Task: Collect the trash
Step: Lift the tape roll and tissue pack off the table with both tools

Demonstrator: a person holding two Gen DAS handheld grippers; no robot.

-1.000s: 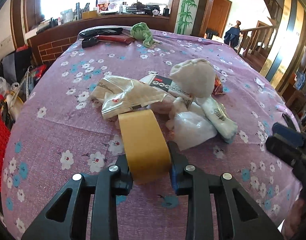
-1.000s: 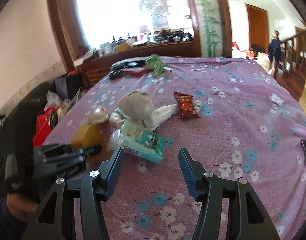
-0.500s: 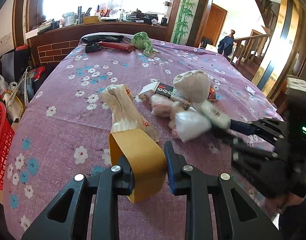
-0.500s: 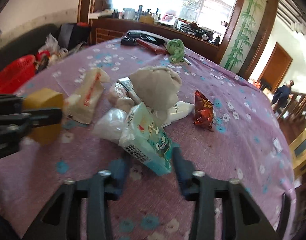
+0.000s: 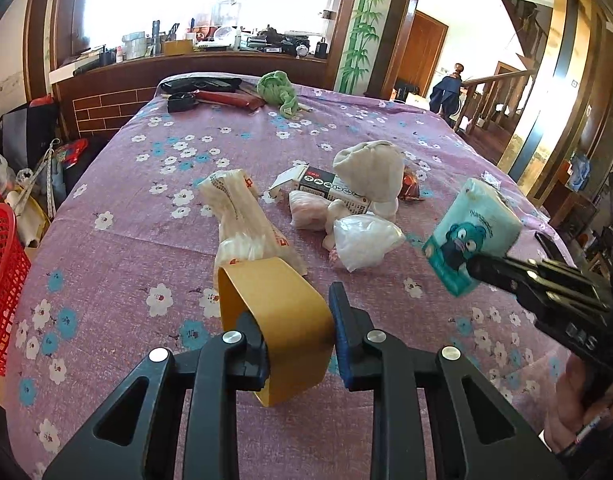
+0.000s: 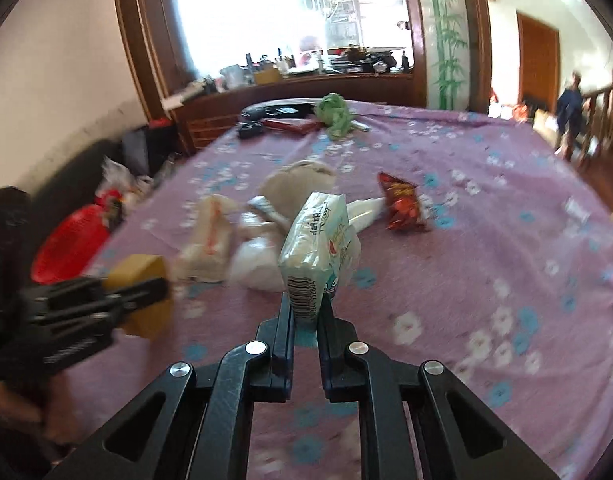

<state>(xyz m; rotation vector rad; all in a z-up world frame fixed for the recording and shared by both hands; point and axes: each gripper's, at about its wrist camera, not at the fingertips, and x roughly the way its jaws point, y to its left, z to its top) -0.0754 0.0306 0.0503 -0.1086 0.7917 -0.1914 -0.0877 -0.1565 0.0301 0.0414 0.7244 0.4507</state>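
Observation:
My left gripper (image 5: 294, 312) is shut on a yellow tape roll (image 5: 274, 304), held above the purple flowered tablecloth (image 5: 146, 240). To the right, the right gripper (image 6: 306, 304) has its jaws closing, pads pressing the lower end of a teal tissue pack (image 6: 318, 236) that hangs clear of the cloth. The same pack (image 5: 472, 228) shows in the left wrist view. Behind lies a trash pile: a cream wrapper pack (image 5: 242, 216), a printed box (image 5: 330, 188), a grey-white bundle (image 5: 370, 172), a clear plastic bag (image 5: 362, 240) and a red snack bag (image 6: 402, 204).
A red basket (image 5: 2, 280) stands off the table's left edge among bags. At the far end lie a green cloth (image 5: 278, 90) and dark items (image 5: 202, 86). A person (image 5: 446, 92) stands by the stairs far right. A wooden counter runs behind.
The right gripper's jaws came together on the teal tissue pack and lifted it off the pile. The left gripper drew back a little with the tape roll.

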